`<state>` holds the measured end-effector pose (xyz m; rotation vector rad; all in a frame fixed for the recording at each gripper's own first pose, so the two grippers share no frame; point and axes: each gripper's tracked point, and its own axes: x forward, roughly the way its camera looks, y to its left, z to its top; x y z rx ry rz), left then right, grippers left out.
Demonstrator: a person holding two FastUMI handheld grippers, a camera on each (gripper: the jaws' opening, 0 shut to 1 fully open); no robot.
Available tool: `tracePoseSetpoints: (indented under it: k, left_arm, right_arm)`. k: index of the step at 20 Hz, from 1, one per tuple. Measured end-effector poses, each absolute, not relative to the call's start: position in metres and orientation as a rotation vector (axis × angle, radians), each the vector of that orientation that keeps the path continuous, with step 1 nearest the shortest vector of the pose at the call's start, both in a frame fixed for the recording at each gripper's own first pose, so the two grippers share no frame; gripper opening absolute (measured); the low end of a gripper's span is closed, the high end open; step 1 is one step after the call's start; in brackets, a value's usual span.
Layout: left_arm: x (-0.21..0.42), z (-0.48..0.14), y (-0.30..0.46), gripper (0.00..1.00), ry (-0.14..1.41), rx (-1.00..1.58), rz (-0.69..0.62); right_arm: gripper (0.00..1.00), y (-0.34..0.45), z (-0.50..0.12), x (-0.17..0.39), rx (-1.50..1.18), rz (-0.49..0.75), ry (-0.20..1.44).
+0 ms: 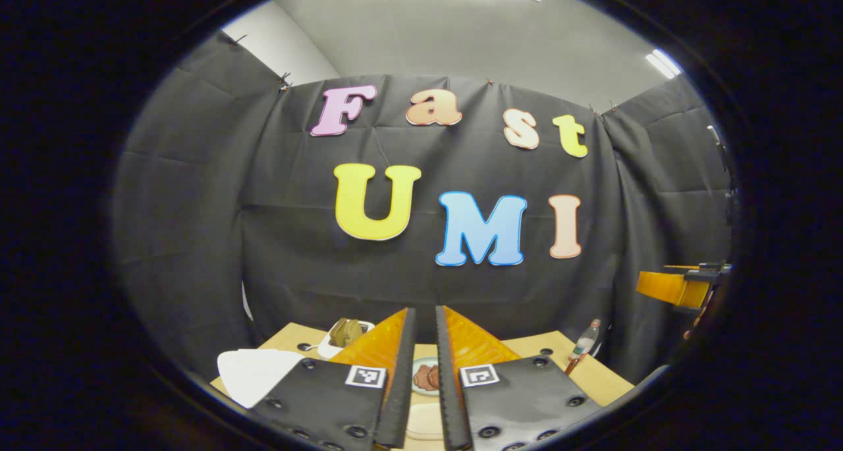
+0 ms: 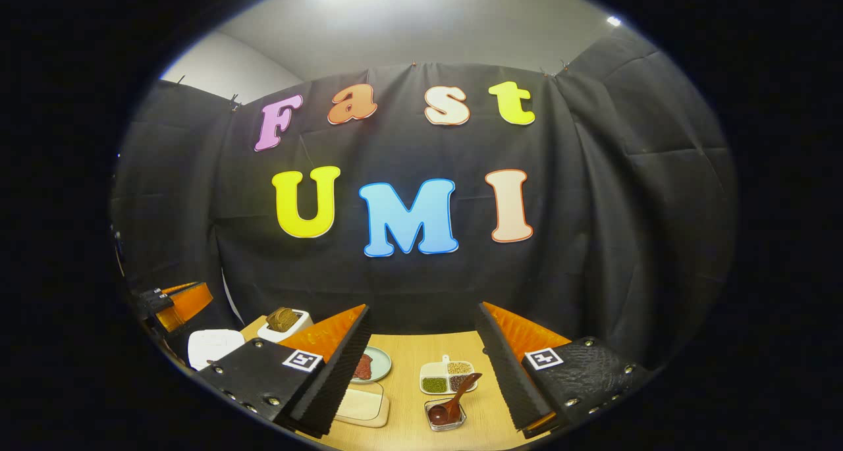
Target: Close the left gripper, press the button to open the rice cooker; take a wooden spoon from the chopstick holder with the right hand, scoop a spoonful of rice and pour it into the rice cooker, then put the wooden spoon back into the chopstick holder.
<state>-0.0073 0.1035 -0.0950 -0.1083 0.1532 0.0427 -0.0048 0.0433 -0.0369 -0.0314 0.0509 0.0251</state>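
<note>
The rice cooker, white and with its lid down, sits at the left end of the counter in the right gripper view, so its button is not yet pressed, I judge. The left gripper hangs above the counter with its jaws drawn to a narrow slit and nothing between them, most likely so the tips can act as one blunt point for pushing the button. The right gripper hovers with its jaws spread wide and empty, ready for a handle. A wooden spoon lies with its bowl in a small clear dish, its handle slanting up beside a divided tray of grains. I cannot tell where the chopstick holder is
</note>
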Motion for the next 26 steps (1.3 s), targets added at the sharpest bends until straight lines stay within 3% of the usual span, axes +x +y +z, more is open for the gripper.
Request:
tracePoseSetpoints:
  k: [1, 2, 19, 26]
  left_arm:
    - [-0.009, -0.106, 0.108, 0.14, 0.179, -0.106, 0.050]
    - [-0.012, -0.116, 0.110, 0.09, 0.213, -0.112, 0.044]
    - [-0.079, -0.283, 0.252, 0.09, 0.706, -0.167, 0.268]
    - [-0.076, -0.326, 0.271, 0.09, 0.804, -0.185, 0.291]
  right_arm:
    - [0.96, 0.046, -0.038, -0.004, -0.030, 0.030, 0.055]
    - [0.96, 0.047, -0.040, -0.003, -0.029, 0.036, 0.058]
    - [0.96, 0.057, -0.075, 0.015, -0.029, 0.084, 0.145]
    - [0.96, 0.043, -0.077, 0.020, -0.011, 0.053, 0.146]
